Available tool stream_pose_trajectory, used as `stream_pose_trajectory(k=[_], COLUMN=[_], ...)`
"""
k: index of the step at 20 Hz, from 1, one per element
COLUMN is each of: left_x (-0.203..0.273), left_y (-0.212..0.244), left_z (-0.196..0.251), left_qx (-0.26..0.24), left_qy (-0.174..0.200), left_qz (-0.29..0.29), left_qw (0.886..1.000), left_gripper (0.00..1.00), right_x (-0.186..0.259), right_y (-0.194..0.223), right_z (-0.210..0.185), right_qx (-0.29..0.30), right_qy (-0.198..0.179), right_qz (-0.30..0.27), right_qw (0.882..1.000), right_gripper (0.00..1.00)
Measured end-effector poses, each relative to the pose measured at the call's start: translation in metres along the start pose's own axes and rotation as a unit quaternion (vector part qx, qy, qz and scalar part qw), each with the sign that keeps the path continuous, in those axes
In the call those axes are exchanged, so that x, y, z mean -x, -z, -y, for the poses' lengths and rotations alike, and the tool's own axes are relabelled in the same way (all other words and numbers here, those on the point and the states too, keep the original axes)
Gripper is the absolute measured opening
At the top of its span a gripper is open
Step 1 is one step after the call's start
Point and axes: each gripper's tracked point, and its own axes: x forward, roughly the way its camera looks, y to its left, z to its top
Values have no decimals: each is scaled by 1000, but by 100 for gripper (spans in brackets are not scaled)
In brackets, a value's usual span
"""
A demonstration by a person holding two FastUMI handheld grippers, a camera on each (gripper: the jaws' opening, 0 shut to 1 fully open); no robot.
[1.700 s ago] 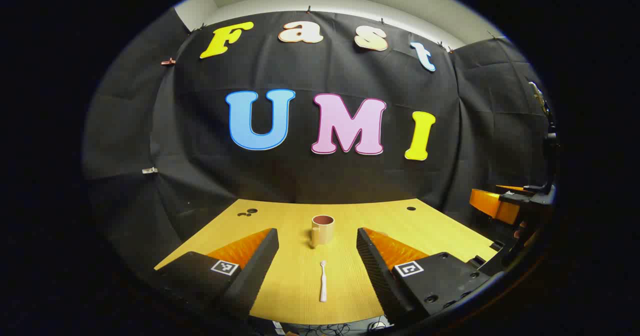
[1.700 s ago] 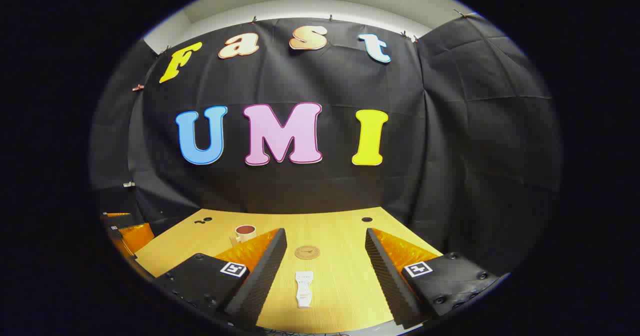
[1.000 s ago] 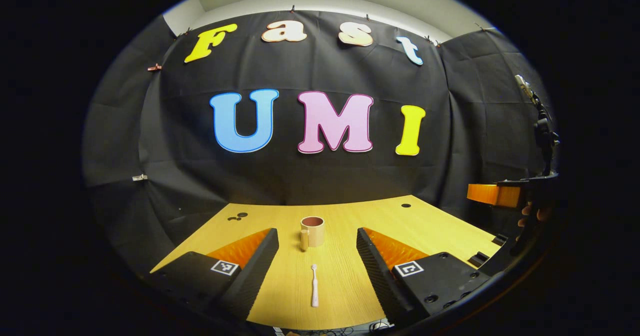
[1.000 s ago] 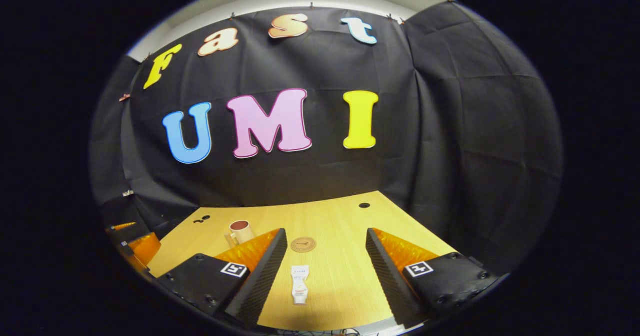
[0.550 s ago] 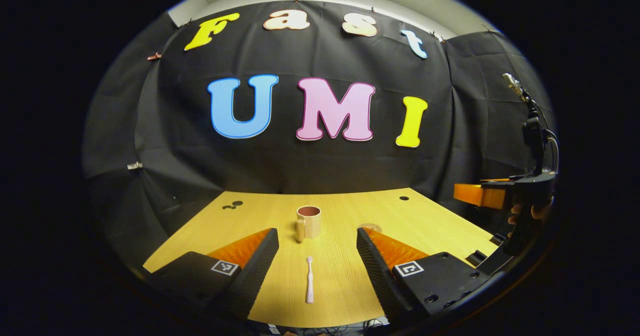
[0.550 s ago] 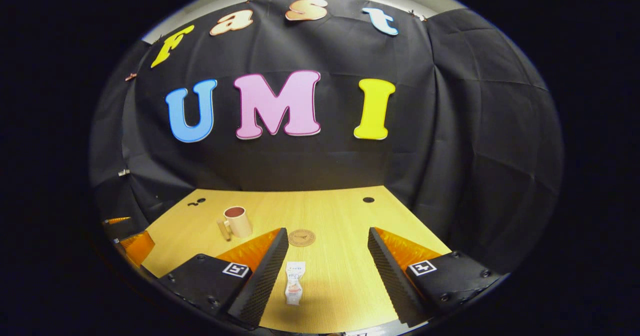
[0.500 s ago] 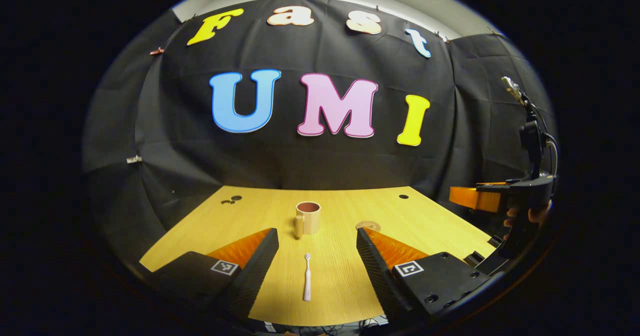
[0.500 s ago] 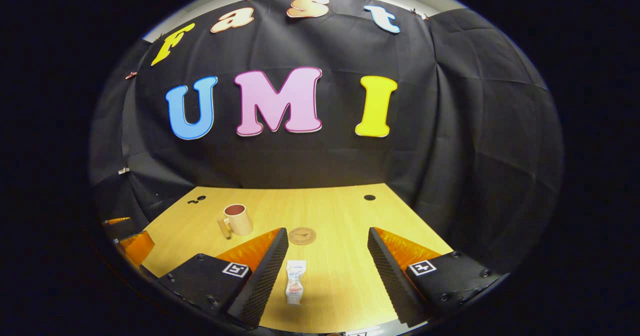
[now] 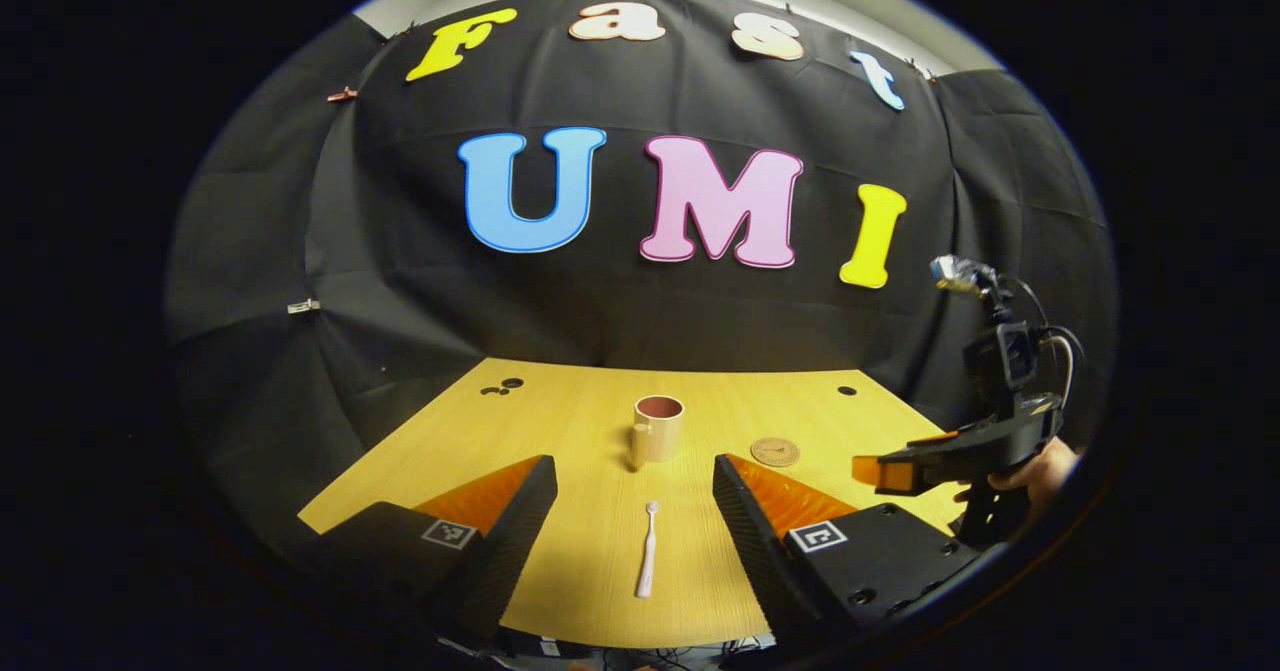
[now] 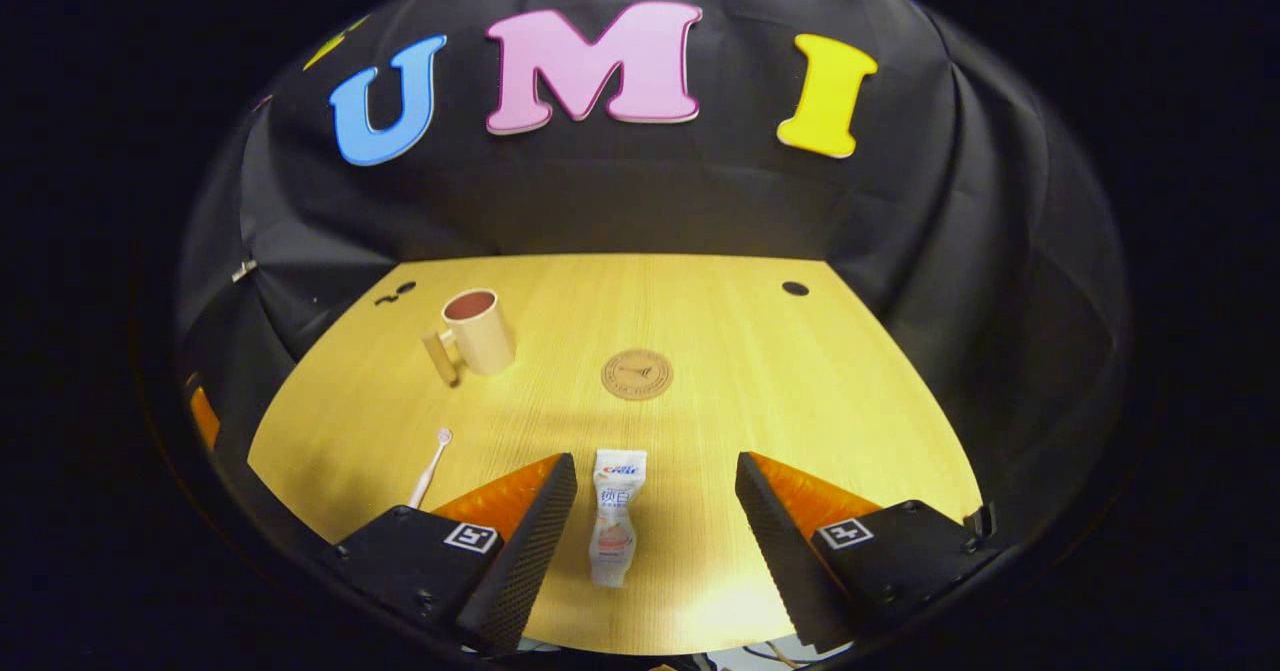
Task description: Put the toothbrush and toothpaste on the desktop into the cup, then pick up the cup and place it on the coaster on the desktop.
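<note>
A white toothbrush (image 9: 647, 562) lies on the wooden desktop (image 9: 560, 431), between the spread fingers of my open left gripper (image 9: 635, 481). Behind it stands a beige cup (image 9: 657, 428), upright, its handle turned toward me. A round brown coaster (image 9: 775, 451) lies flat to the cup's right. In the right gripper view a white toothpaste tube (image 10: 613, 516) lies between the fingers of my open right gripper (image 10: 655, 481), above the table. The cup (image 10: 478, 331), the coaster (image 10: 637, 374) and the toothbrush (image 10: 431, 466) lie beyond and to the left. The right gripper (image 9: 905, 471) shows at the right of the left gripper view, held by a hand (image 9: 1040, 471).
The desktop (image 10: 800, 391) has small dark holes (image 10: 795, 288) near its back corners (image 10: 397, 293). Black cloth walls close in the back and both sides. The table's near edge lies just below the fingers in both views.
The right gripper has tipped down and moved forward over the table, so the toothpaste now lies closer between its fingers. The left gripper has shifted slightly left. Both stay open.
</note>
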Motion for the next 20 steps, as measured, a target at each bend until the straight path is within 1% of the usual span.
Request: stream_pose_trajectory(k=[2, 4, 7, 10, 13, 16, 18, 19, 20], left_x=[-2, -2, -3, -4, -8, -12, -15, -15, -16], left_y=[5, 12, 17, 23, 27, 29, 27, 24, 22], left_z=[-7, -15, -30, -39, -41, -40, -37, -35, -34], left_qx=[8, 14, 18, 28, 29, 24, 23, 24, 25], left_qy=[-16, -34, -68, -87, -94, -95, -92, -89, -87], left_qz=[-10, -22, -34, -47, -55, -62, -61, -57, -54], left_qw=[1000, 999, 997, 995, 994, 993, 994, 994, 994], left_gripper=[97, 98, 98, 98, 98, 98, 98, 98, 97], right_x=[-24, -45, -68, -83, -91, -98, -100, -100, -99], right_y=[12, 26, 55, 68, 76, 86, 92, 97, 94], right_z=[-10, -13, -15, -13, -16, -20, -18, -19, -21], right_qx=[25, 43, 37, 30, 46, 39, 33, 29, 20], right_qy=[-9, -5, -2, 9, 8, 5, 10, 7, 3], right_qz=[-28, -55, -103, -126, -140, -161, -176, -187, -184], right_qw=[999, 998, 994, 992, 989, 986, 984, 982, 983], right_gripper=[99, 98, 98, 98, 98, 97, 90, 85, 85])
